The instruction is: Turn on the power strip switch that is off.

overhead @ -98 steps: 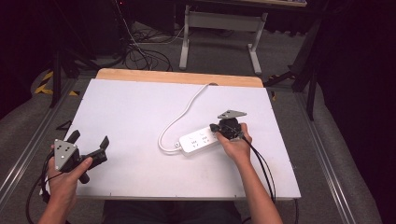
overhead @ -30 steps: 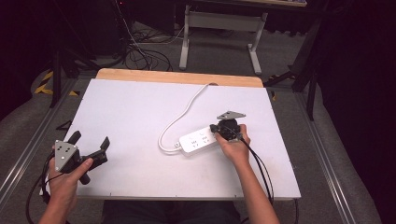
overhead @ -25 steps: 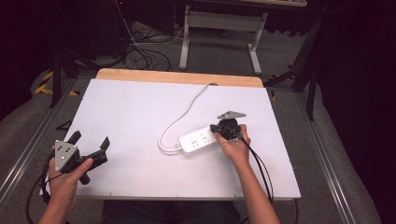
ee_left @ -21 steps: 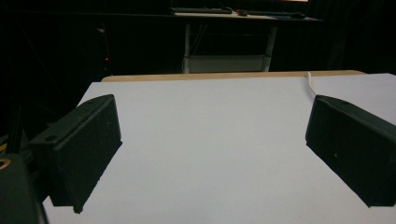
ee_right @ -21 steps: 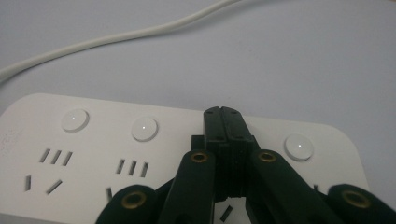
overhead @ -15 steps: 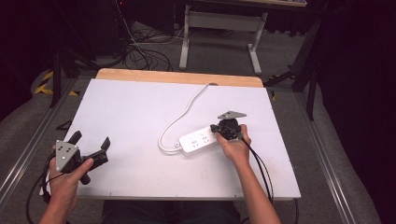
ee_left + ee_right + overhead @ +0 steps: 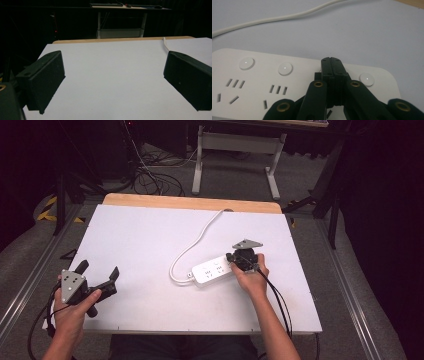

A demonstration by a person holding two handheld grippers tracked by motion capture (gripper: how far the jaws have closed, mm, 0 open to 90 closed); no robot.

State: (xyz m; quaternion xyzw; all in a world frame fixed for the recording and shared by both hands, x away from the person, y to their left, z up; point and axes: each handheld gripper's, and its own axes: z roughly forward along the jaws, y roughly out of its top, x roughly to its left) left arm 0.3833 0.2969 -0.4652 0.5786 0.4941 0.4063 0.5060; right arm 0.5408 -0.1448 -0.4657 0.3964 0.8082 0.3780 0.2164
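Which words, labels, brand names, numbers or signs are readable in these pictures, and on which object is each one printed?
None can be read.
power strip: plain white, with round buttons and socket slots, no print visible.
right gripper: black jaws closed together over the strip, no markings.
left gripper: plain black jaws, wide apart.
table: bare white.
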